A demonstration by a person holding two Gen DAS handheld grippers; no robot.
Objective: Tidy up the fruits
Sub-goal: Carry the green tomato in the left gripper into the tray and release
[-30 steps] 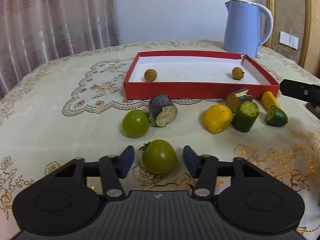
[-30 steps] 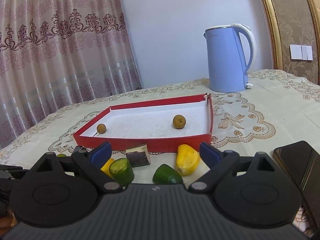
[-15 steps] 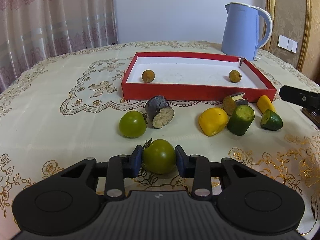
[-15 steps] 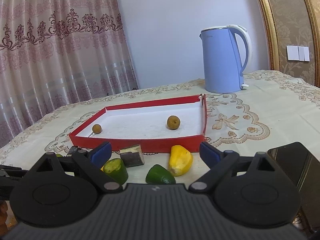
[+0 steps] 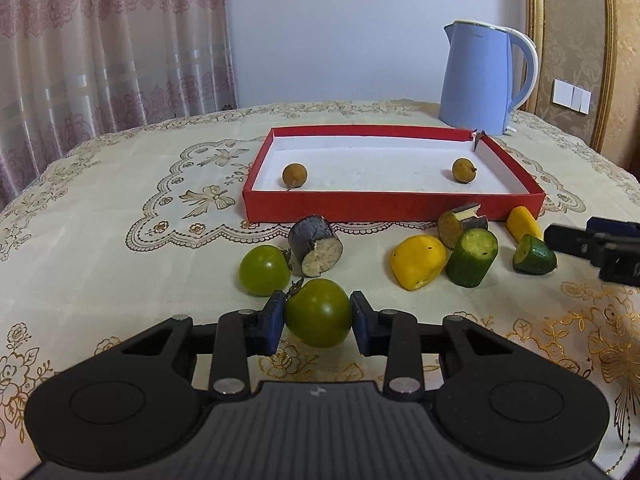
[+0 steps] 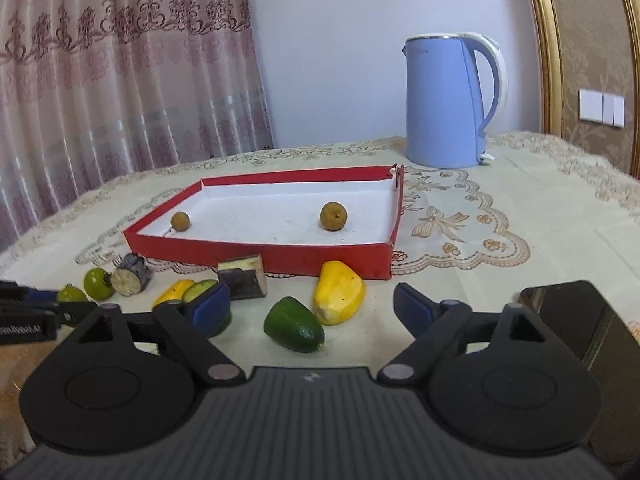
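Since a second ago, left gripper [image 5: 318, 314] pads closed from spread to pinching green tomato [image 5: 318, 312], raised for transfer to red tray [image 5: 394, 206]; right gripper [image 6: 310, 306] spread, idle.

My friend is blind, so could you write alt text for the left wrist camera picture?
The left gripper is shut on a green tomato above a cream tablecloth. Beyond lie another green tomato, cut vegetable pieces, and a red tray holding two small brown fruits, with a blue kettle behind.
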